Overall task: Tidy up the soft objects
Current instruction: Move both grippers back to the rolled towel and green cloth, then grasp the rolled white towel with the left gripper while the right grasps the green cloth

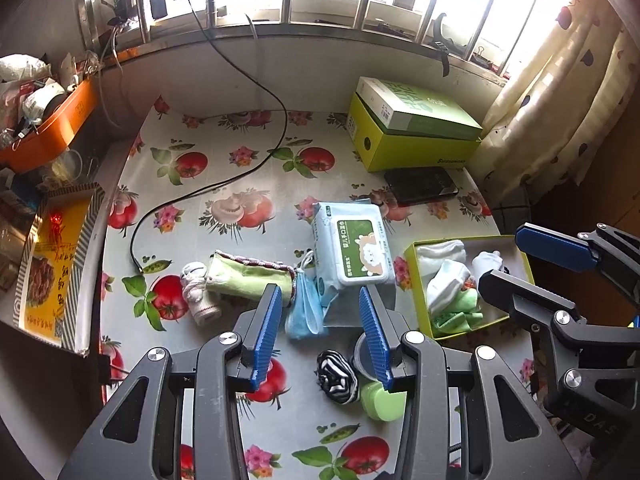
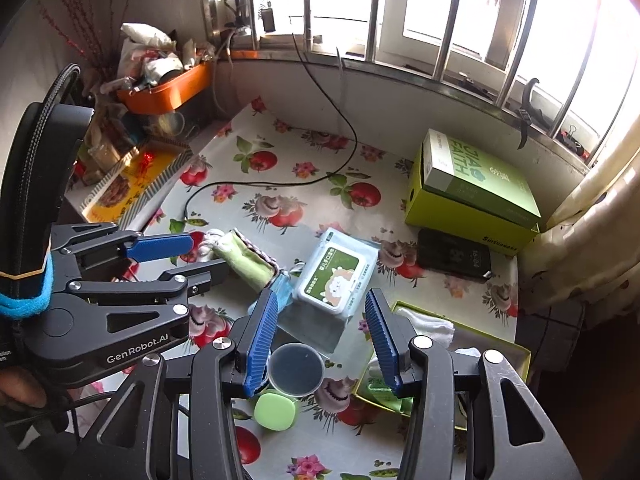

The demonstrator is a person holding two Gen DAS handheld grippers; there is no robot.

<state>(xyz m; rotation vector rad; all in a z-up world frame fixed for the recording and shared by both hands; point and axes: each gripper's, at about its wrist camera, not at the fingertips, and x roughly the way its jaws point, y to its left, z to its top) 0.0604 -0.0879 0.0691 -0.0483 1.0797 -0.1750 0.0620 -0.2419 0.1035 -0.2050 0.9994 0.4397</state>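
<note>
While both grippers hover over the tabletop (image 1: 224, 184), the left gripper (image 1: 320, 328) and right gripper (image 2: 322, 336) sit half-open with nothing between the pads. Wipes pack (image 1: 352, 250) lies mid-table, green towel (image 1: 248, 276), sock (image 1: 198, 294) and mask (image 1: 306, 312) beside it. Open box (image 1: 516, 240) at the right edge holds white and green cloths.
</note>
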